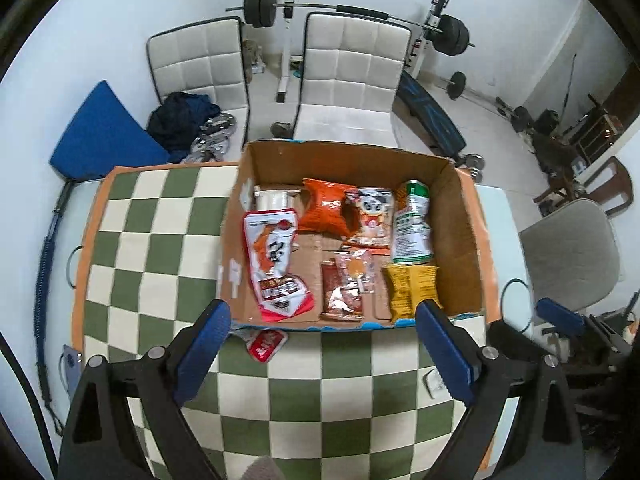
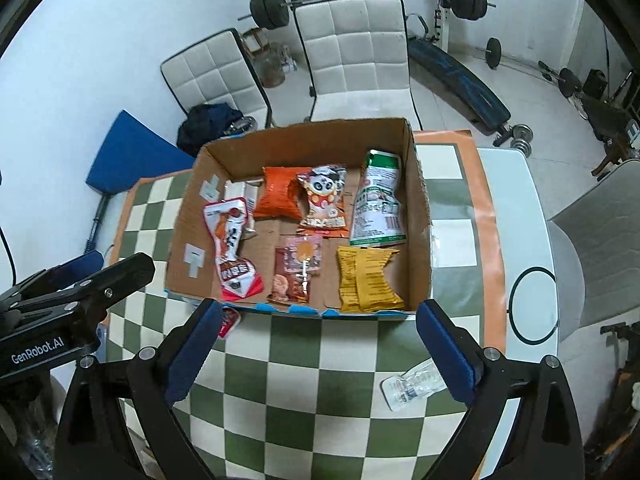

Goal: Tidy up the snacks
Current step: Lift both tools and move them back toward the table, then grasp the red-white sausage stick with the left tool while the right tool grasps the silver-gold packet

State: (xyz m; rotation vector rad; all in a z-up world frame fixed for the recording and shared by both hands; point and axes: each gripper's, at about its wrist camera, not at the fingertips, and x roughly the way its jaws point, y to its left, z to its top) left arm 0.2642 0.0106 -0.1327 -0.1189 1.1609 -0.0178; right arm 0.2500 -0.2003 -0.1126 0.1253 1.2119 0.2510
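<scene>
With both grippers, left point(image 1: 324, 324) and right point(image 2: 318, 322), gaping empty, I'd go for the red packet point(image 1: 267, 345) outside the box point(image 1: 460, 216), approaching low and square.

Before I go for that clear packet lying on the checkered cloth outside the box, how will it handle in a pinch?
The clear packet looks thin and flat, so probably light and floppy. Its glossy film may slip between the pads. It lies flush on the checkered cloth, so catching an edge could be awkward; it would likely slide if pushed.
</scene>
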